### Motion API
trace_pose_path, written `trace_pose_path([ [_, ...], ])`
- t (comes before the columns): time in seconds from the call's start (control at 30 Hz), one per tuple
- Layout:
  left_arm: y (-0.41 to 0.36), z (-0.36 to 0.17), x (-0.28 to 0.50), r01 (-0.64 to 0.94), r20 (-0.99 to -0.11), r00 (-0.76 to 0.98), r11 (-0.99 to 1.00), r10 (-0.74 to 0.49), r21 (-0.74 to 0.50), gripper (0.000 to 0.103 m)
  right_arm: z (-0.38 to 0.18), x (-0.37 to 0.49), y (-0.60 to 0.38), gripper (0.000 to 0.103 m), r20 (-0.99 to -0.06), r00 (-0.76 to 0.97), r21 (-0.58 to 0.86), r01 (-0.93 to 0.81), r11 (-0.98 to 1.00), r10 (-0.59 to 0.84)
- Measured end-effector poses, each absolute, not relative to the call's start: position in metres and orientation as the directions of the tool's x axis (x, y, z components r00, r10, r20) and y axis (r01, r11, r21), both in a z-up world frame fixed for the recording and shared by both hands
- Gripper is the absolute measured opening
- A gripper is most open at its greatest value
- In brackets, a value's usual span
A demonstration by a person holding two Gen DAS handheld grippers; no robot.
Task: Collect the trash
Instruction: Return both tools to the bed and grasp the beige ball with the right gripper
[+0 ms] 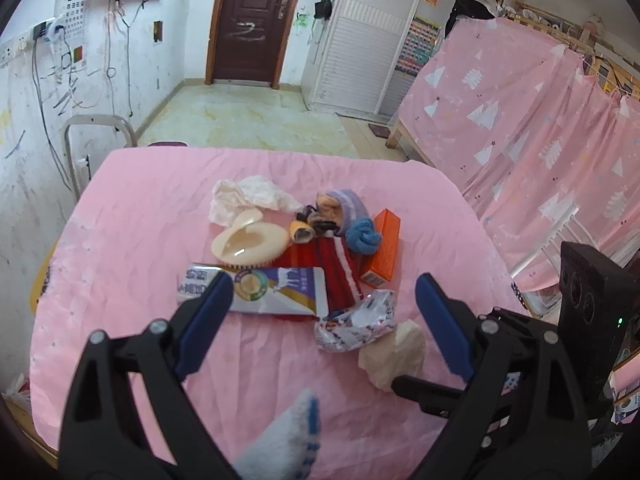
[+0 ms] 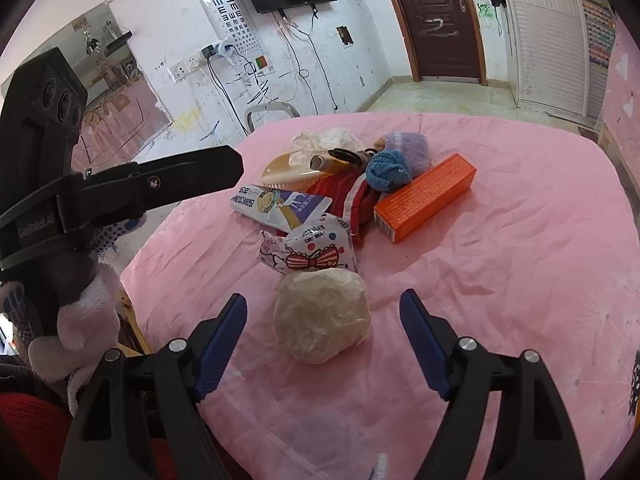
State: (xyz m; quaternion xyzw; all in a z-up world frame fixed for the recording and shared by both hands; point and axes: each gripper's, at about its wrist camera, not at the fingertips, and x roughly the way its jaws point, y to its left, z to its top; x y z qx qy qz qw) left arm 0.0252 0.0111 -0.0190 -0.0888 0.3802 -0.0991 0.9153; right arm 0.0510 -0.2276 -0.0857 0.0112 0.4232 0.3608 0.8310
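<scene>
Left gripper (image 1: 324, 292): yours, jaws spread wide above the near half of the table, nothing pinched. Its blue pads frame the milk pouch and the crumpled wrapper from above.
Right gripper (image 2: 323, 322): yours, jaws spread and nothing between the pads under pressure. The paper ball sits on the cloth in the gap between the two fingers, touching neither.
Paper ball (image 2: 322, 316): beige, crumpled, nearest item to you, just in front of the wrapper. In the left wrist view it lies at (image 1: 394, 354), beside the right-hand finger.
Crumpled wrapper (image 2: 310, 250): white foil with dots and a bow print, touching the paper ball's far side and the pouch's near corner.
Milk pouch (image 1: 260, 288): flat, white and purple, lying on the red cloth's edge.
Orange box (image 2: 426, 196): long carton, lying flat, at the right of the pile.
Red cloth (image 1: 334, 270): striped edge, under the pouch and beside the box.
Brush (image 1: 248, 242): cream, oval, bristles toward you, behind the pouch.
Knitted pieces (image 2: 390, 170): blue one against a lilac one, at the pile's far right.
White tissue (image 1: 248, 196): crumpled, at the far side of the pile.
Table (image 1: 132, 240): covered with a pink cloth; all items sit near its middle.
Your gloved hand (image 2: 86, 304): white knit, gripping the left tool's handle.
</scene>
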Motion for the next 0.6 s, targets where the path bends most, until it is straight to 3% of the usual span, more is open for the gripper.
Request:
trace_pose_path([
  [0.2,0.011,-0.025,0.03,0.132,-0.687,0.675,0.96,-0.27,-0.248,0.088,-0.095,0.055,-0.215,0.067,-0.721,0.36,0.304,-0.603,0.737,0.592],
  [0.27,0.008,-0.028,0.032,0.14,-0.693,0.664,0.957,-0.281,-0.254,0.088,-0.099,0.058,-0.216,0.044,-0.73,0.354,0.31,-0.591,0.745,0.585],
  [0.6,-0.024,-0.041,0.041,0.218,-0.724,0.614,0.949,-0.315,-0.228,0.088,-0.09,0.057,-0.268,0.043,-0.702,0.45,0.304,-0.511,0.804,0.551],
])
